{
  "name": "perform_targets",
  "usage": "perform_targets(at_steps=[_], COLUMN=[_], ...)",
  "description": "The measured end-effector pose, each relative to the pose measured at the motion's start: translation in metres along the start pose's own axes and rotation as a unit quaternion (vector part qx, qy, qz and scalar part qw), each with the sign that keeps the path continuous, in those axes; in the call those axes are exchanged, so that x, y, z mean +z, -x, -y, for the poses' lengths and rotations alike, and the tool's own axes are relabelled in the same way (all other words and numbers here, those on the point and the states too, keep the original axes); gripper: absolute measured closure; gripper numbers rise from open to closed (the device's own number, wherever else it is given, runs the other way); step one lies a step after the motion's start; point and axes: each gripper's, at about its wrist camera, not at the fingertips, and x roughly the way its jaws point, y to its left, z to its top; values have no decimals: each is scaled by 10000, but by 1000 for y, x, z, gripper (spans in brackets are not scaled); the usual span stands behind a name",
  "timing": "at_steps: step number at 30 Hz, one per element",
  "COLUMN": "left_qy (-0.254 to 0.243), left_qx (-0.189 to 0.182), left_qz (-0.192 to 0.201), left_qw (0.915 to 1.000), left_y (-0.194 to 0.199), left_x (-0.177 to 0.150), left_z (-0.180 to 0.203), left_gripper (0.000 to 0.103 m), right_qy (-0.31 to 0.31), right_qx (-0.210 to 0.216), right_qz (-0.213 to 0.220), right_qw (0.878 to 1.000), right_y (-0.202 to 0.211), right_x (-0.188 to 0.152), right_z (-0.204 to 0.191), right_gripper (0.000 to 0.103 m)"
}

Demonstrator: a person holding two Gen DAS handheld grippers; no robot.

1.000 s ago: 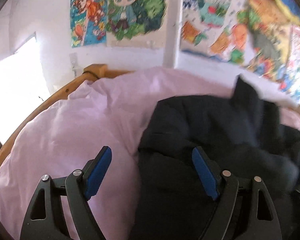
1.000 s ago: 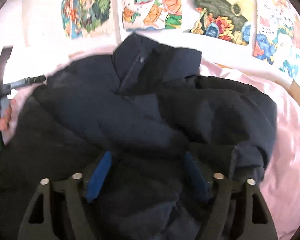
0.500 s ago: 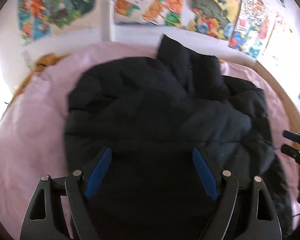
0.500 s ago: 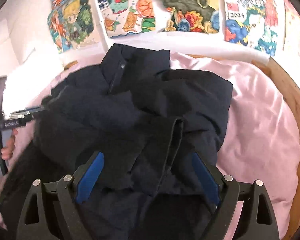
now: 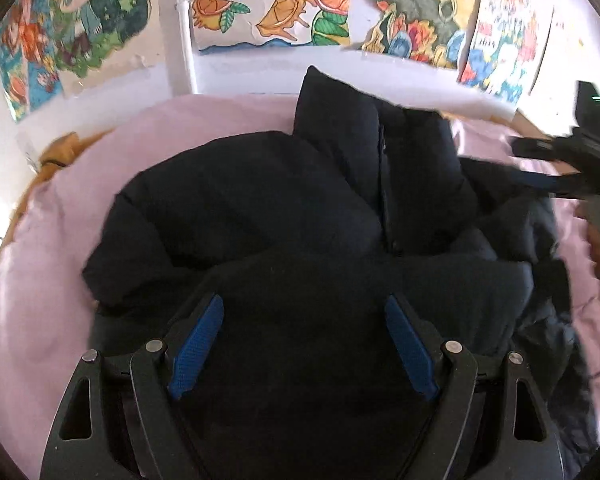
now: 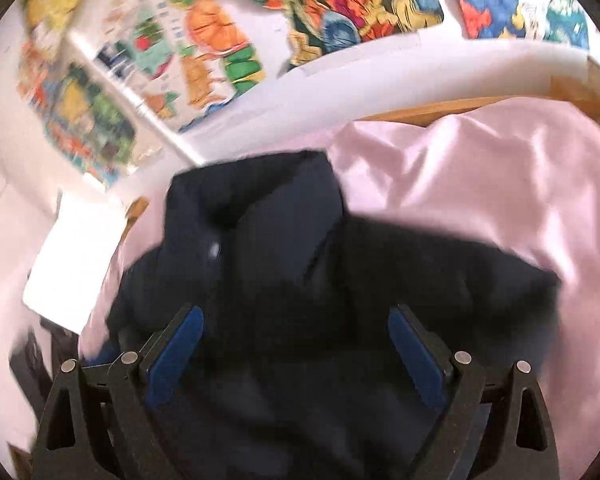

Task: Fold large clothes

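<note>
A dark navy padded jacket (image 5: 284,216) lies bunched on a pink bedsheet (image 5: 40,264), its collar standing up at the far side toward the wall. My left gripper (image 5: 302,344) is open and empty, its blue pads spread over the jacket's near part. My right gripper (image 6: 296,352) is open and empty over the jacket (image 6: 300,264). The right gripper also shows in the left wrist view (image 5: 556,168) at the right edge, held by a hand above the jacket's right side.
A wooden bed frame (image 6: 440,110) rims the pink sheet (image 6: 500,184). Colourful posters (image 5: 268,4) cover the white wall behind the bed. A bright white rectangle (image 6: 76,256) stands at the left in the blurred right wrist view.
My left gripper swung right and now sits centred over the jacket. My right gripper let the jacket go, opened and moved toward the collar, tilting; its view is now blurred.
</note>
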Motion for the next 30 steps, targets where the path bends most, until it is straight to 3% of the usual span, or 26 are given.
perform_targets(at_steps=[4, 8, 11, 12, 13, 15, 16, 19, 24, 26, 30], left_qy=[298, 463, 495, 516, 544, 614, 662, 840, 1185, 1283, 1522], left_qx=[-395, -381, -423, -439, -455, -458, -466, -597, -938, -988, -1044], left_qz=[5, -31, 44, 93, 121, 131, 137, 149, 342, 471, 774], left_qw=[9988, 9982, 9979, 9977, 9974, 9970, 9966, 9946, 9879, 9857, 9798], left_y=[-2, -2, 3, 5, 7, 8, 8, 8, 25, 37, 67], left_x=[17, 34, 40, 41, 42, 42, 42, 45, 52, 55, 63], left_z=[-25, -44, -52, -54, -56, -60, -62, -65, -73, -78, -90], left_gripper=[24, 24, 24, 24, 24, 24, 24, 24, 24, 24, 24], right_qy=[-255, -552, -668, -652, -592, -489, -400, -167, 489, 928, 2010], right_qx=[-63, -192, -325, -402, -528, -607, -645, -633, -403, -314, -278], right_qz=[151, 163, 117, 91, 30, 14, 47, 227, 759, 1071, 1649], right_qw=[9995, 9982, 9972, 9970, 9968, 9970, 9971, 9976, 9951, 9894, 9652], right_y=[-41, -74, -89, -93, -96, -97, -95, -81, -34, -12, 28], right_x=[36, 59, 73, 75, 75, 73, 71, 65, 45, 31, -15], right_z=[14, 25, 24, 22, 20, 15, 13, 5, -23, -42, -78], right_gripper=[9, 17, 33, 42, 60, 71, 79, 85, 88, 88, 89])
